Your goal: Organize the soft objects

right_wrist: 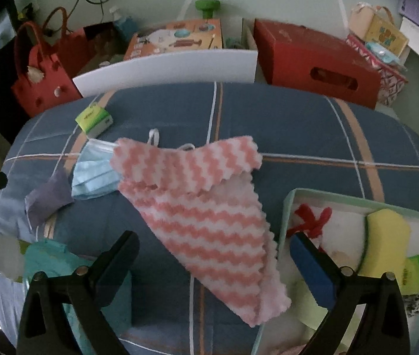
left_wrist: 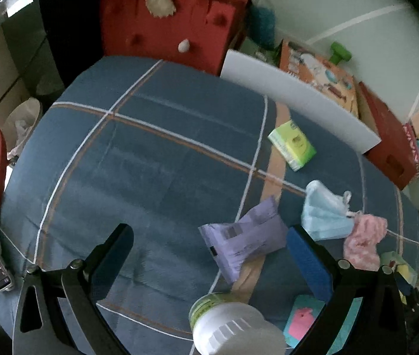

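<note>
In the right wrist view a pink-and-white zigzag cloth [right_wrist: 203, 207] lies folded on the blue checked cover, reaching in between the wide-apart fingers of my open right gripper [right_wrist: 212, 242]. Right of it a pale green tray [right_wrist: 288, 207] holds a yellow sponge [right_wrist: 387, 245] and a white cloth with a red ribbon [right_wrist: 313, 219]. A blue face mask [right_wrist: 97, 174] and a purple packet [right_wrist: 49, 198] lie to the left. My left gripper [left_wrist: 209, 236] is open above the purple packet [left_wrist: 245, 236], with the mask [left_wrist: 325, 216] and pink cloth [left_wrist: 363, 242] to its right.
A green tissue pack [left_wrist: 292, 145] lies further back. A white-capped jar [left_wrist: 233, 325] and a teal item with a pink tag [left_wrist: 304, 322] sit close below the left gripper. A red felt bag [left_wrist: 174, 26], a white foam board [left_wrist: 298, 100] and a red box [right_wrist: 313, 59] line the far edge.
</note>
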The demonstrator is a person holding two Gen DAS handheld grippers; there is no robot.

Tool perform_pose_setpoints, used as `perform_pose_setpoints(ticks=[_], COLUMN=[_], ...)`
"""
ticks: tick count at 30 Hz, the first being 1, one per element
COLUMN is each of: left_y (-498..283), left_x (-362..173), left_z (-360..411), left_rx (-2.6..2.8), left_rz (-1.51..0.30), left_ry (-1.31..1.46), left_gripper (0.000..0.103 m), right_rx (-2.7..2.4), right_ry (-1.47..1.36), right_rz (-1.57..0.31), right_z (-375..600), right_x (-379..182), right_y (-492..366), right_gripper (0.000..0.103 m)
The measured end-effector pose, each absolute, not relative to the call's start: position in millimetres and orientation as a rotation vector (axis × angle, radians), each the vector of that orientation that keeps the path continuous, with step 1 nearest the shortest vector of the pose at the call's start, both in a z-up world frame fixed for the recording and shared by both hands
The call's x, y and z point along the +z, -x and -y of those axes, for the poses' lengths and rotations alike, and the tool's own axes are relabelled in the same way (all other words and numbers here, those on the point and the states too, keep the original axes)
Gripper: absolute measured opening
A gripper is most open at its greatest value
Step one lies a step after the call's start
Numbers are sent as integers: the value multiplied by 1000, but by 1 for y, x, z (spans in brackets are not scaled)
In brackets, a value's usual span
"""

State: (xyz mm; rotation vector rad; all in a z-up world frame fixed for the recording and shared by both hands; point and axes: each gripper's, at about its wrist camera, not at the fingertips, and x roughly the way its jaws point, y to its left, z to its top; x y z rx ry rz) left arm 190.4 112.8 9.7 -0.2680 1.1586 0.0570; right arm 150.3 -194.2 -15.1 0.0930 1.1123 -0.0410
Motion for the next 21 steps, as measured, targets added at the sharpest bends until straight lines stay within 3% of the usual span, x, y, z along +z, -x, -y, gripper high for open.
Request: perform_pose_setpoints(ticks=[21], left_y=[-188], left_x=[7], left_z=[-111], left_rx=[103], left_rz=[-1178], left_ry=[212], left_gripper=[103], right_rx=[-2], right_ry=[-48], right_rz=[-1151], right_z=[206], right_x=[-25], right_y=[-141], right_gripper=[81])
